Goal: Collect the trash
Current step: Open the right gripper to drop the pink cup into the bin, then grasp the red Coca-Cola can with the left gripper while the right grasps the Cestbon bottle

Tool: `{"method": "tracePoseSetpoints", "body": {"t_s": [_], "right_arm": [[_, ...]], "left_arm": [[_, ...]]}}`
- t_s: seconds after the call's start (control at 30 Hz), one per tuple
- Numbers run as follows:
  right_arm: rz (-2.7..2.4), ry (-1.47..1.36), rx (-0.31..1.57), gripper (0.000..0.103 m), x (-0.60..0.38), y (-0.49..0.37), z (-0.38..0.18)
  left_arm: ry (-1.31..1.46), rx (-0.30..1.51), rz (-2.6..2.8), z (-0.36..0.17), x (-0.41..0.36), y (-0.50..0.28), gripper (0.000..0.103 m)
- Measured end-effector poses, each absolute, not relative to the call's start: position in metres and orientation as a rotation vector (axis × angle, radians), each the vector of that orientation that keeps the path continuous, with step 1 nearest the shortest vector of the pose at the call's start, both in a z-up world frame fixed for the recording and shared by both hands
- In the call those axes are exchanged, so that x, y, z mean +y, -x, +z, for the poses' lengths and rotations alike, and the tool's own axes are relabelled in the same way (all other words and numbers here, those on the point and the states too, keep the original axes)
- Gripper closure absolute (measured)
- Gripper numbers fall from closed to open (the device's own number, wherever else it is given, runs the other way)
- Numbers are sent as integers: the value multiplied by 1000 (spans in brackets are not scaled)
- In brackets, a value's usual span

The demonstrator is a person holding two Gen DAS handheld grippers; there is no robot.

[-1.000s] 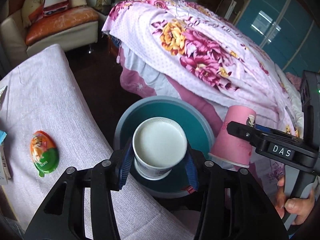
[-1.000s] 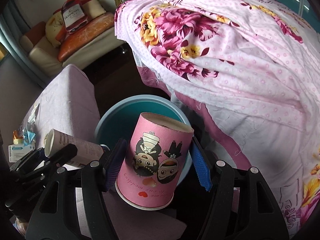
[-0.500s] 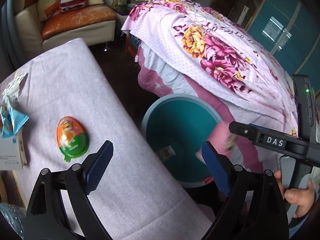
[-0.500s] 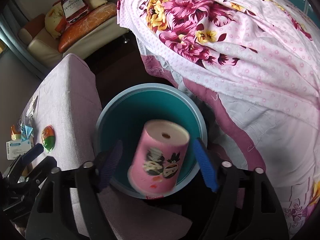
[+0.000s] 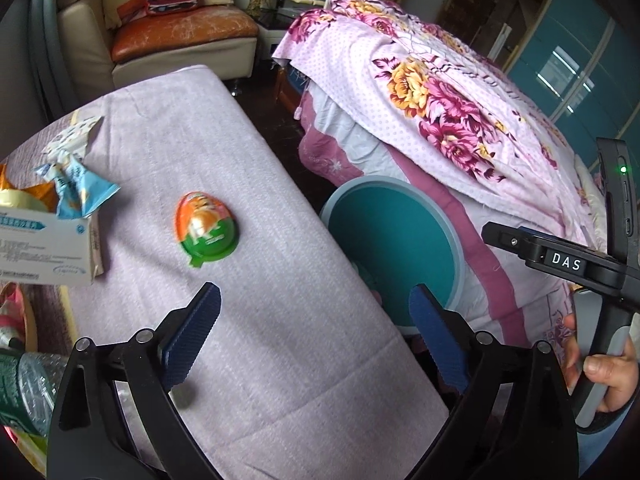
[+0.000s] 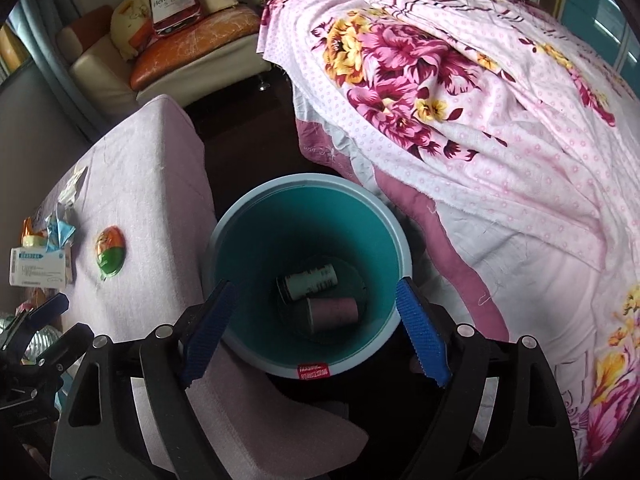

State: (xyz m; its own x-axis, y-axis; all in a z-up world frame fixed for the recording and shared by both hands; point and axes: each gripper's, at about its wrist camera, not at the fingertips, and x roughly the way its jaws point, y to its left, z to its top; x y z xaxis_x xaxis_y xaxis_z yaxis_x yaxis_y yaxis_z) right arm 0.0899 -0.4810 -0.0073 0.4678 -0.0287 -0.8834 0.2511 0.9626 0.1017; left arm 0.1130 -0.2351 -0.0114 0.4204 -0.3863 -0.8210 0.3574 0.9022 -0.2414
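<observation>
A teal bin (image 6: 256, 216) with a pale blue rim stands on the floor between the table and the bed. A cream paper cup (image 6: 310, 286) and a pink paper cup (image 6: 334, 312) lie on their sides at its bottom. My right gripper (image 6: 316, 292) hangs over the bin, its jaws opening with nothing between them. My left gripper (image 5: 314, 304) is over the table's near edge, jaws opening and empty. The bin (image 5: 384, 180) lies just to its right. An orange and green egg-shaped wrapper (image 5: 206, 230) lies on the table ahead of it.
The table wears a lilac cloth (image 5: 260, 360). At its left lie blue wrappers (image 5: 78, 190), a white box (image 5: 44, 246) and a green bottle (image 5: 24, 388). A floral bed cover (image 5: 440, 100) hangs close to the bin's right. A sofa (image 5: 180, 32) stands beyond. A hand (image 5: 608, 372) grips the right tool.
Both grippers opened and let go of their cups, which fell into the bin. The left gripper then swung left from above the bin to over the table.
</observation>
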Motion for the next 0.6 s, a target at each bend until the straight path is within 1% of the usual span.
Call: {"method": "tracePoseSetpoints", "body": {"t_s": [0.27, 0.6], "right_arm": [[-97, -148, 1064, 25, -440, -76, 10], [82, -7, 1079, 25, -345, -66, 22]], "left_arm": [[55, 1005, -421, 4, -193, -86, 8], [87, 979, -314, 18, -107, -38, 8]]}}
